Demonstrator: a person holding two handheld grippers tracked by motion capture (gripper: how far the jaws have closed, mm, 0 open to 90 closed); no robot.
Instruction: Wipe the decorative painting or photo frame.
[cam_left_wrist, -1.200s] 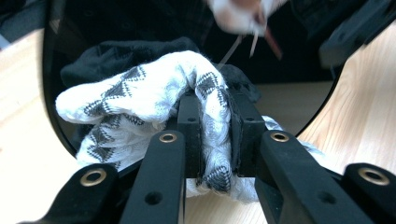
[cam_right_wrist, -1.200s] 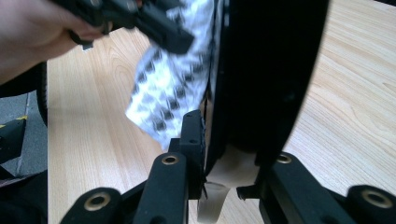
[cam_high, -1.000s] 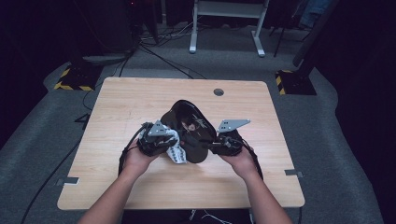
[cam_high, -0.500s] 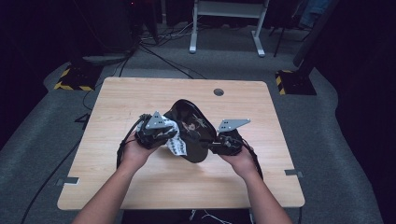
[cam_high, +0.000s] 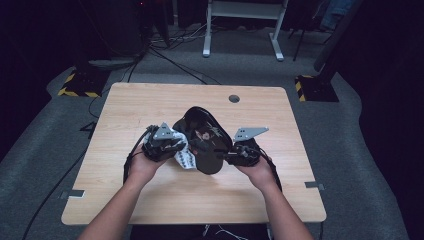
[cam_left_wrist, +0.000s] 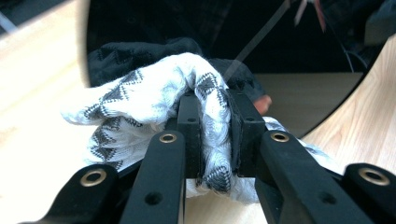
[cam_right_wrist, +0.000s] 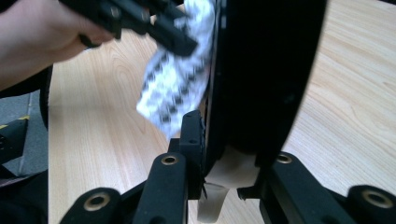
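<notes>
High view: a person stands at a wooden bench (cam_high: 150, 100) with a gripper in each hand. The right gripper (cam_high: 227, 157) clamps the near edge of a black glossy plate (cam_high: 205, 140), which is tilted up off the bench near its middle. The left gripper (cam_high: 175, 150) presses a white cloth with a black zigzag pattern (cam_high: 184, 159) against the plate's left side. A round grommet hole (cam_high: 234, 98) sits near the bench's far edge, well apart from the work. On the carpeted floor beyond stand a white metal frame (cam_high: 240, 30) and cables; nothing blocks the grippers.

Left gripper view: the fingers (cam_left_wrist: 189, 126) are closed narrow on a fold of the cloth (cam_left_wrist: 140, 98), which bunches up over them and touches the dark, reflective plate (cam_left_wrist: 187, 28) just behind. Nothing lies in the plate that I can tell.

Right gripper view: the fingers (cam_right_wrist: 191, 135) are shut on the plate's rim (cam_right_wrist: 261, 70), the plate standing edge-on and upright. Beside it hangs the cloth (cam_right_wrist: 177, 79), held by the left gripper (cam_right_wrist: 184, 44) from the upper left.
</notes>
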